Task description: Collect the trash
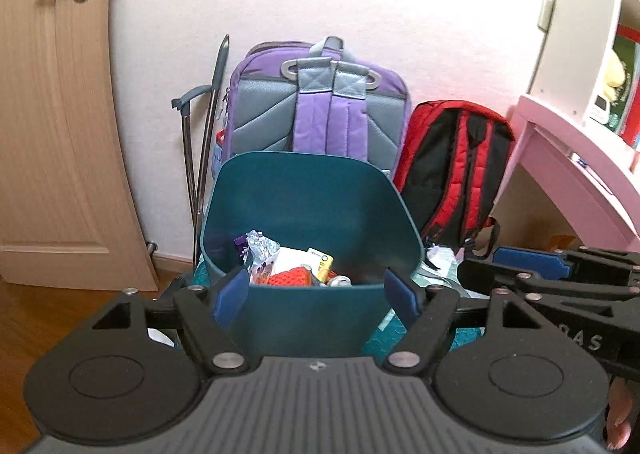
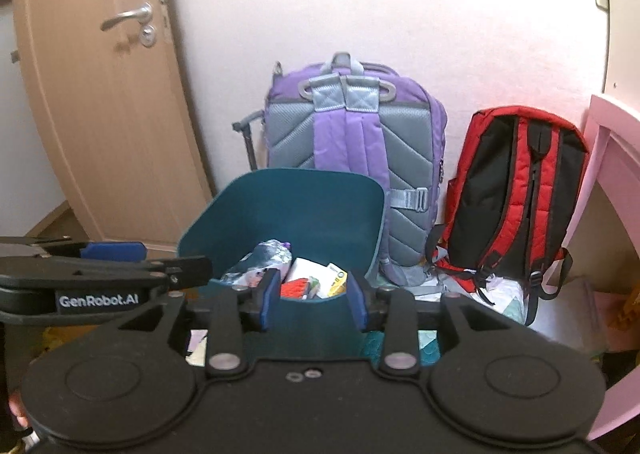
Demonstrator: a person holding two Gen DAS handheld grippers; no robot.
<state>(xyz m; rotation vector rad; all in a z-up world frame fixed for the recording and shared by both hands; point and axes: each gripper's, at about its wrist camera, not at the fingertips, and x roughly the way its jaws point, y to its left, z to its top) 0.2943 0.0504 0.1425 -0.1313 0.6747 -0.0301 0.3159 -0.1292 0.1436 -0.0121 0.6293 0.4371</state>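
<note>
A teal trash bin stands on the floor in front of two backpacks. It holds trash: a crumpled foil wrapper, white paper, a red piece and a yellow carton. My left gripper is open and empty, its blue pads on either side of the bin's near rim. In the right wrist view the bin and its trash show as well. My right gripper is open and empty, just before the near rim. Each gripper shows at the edge of the other's view.
A purple-grey backpack and a red-black backpack lean on the pink wall behind the bin. A wooden door is at the left, a pink desk at the right. Metal poles lean beside the purple backpack.
</note>
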